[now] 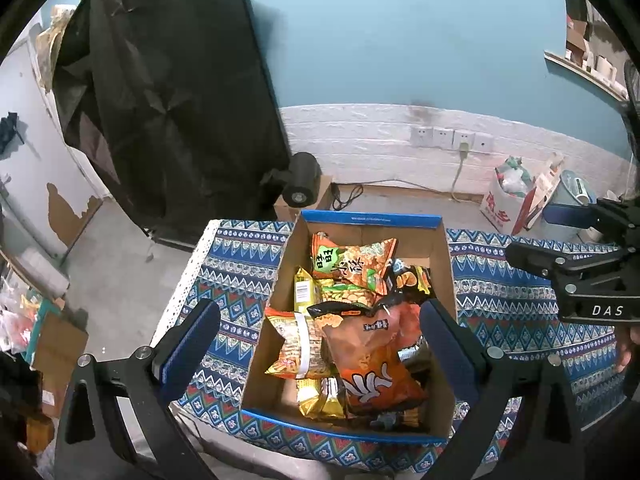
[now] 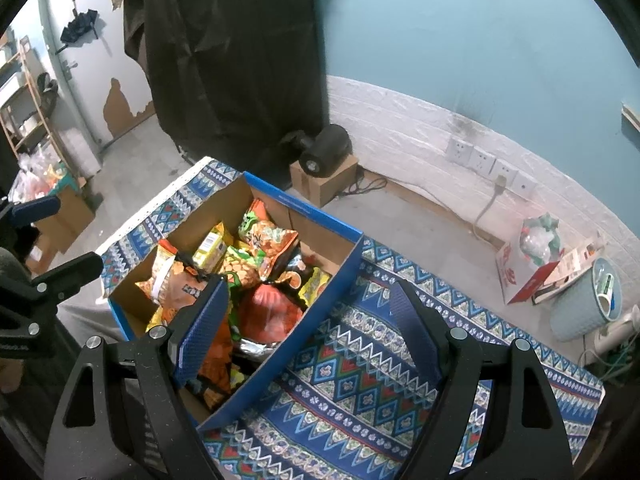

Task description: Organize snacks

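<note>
You can read "DAS" in white letters on the black body of your right tool [image 1: 568, 276]. The orange-green snack bag [image 1: 352, 260] near the box's far edge shows 旺旺; other print stays illegible.

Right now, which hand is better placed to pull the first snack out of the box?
Left, probably. The left tongs stand open directly over the cardboard box, framing the orange snack bag. The right tongs are open too, but mostly over the patterned tablecloth.
</note>
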